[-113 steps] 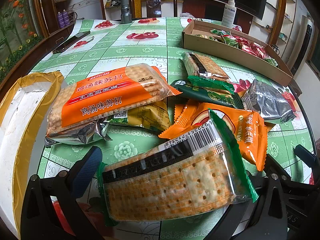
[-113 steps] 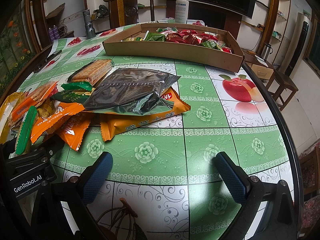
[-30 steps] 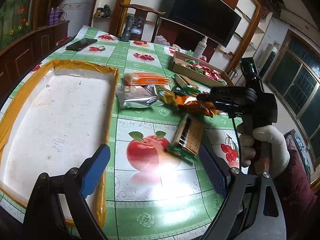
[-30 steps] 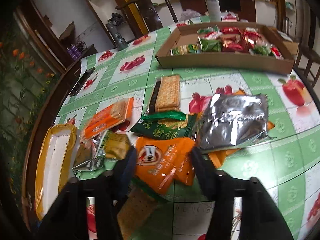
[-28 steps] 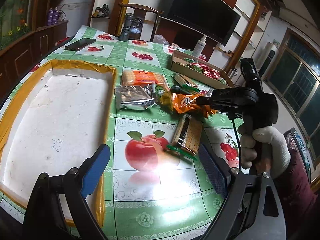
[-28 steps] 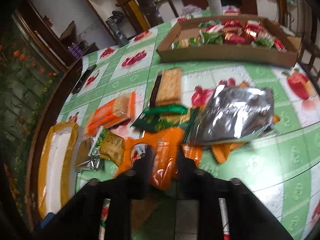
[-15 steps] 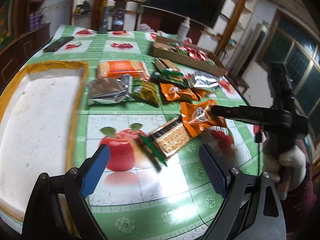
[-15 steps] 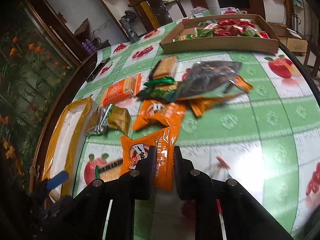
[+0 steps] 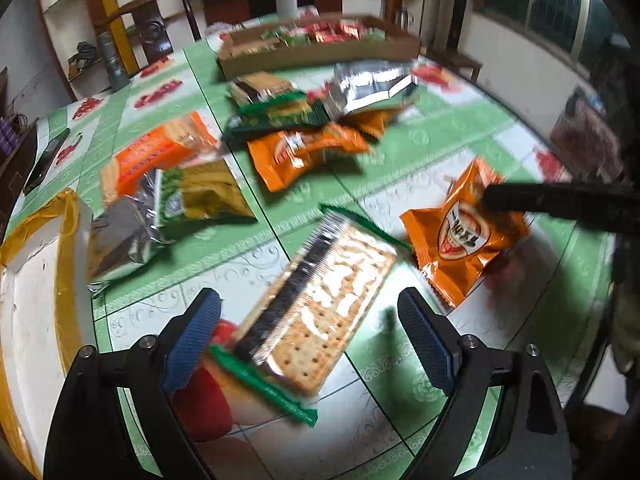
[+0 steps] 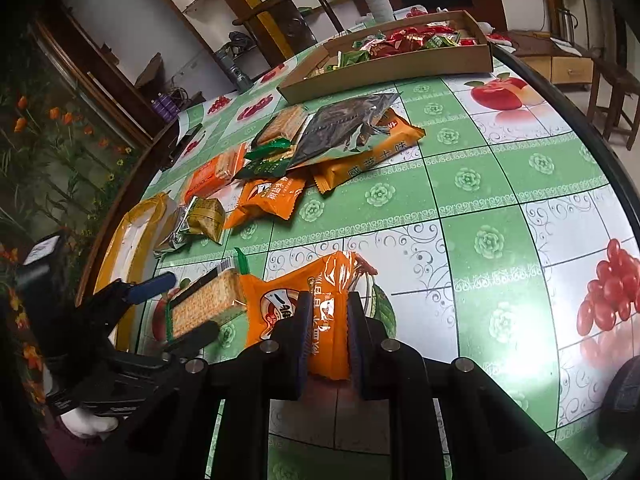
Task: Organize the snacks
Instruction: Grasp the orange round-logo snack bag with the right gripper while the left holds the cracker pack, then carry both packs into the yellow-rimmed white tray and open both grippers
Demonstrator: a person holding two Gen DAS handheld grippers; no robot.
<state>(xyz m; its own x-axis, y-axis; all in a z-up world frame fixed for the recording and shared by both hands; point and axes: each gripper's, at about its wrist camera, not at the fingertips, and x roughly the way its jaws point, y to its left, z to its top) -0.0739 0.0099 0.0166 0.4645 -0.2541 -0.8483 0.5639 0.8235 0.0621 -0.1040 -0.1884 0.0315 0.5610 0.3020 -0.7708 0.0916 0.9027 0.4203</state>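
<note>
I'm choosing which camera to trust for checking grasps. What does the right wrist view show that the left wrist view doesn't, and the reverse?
Only the right wrist view shows the right gripper from behind, its fingers shut on the orange snack pack, plus the tablecloth's apple print.

Only the left wrist view shows the left gripper from behind, open around the cracker pack without touching it.

Both show the cardboard tray, the silver bag and the foam box.

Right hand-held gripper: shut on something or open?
Shut. The right hand-held gripper has both fingers pinching the orange snack packet, foil bunched between them.
</note>
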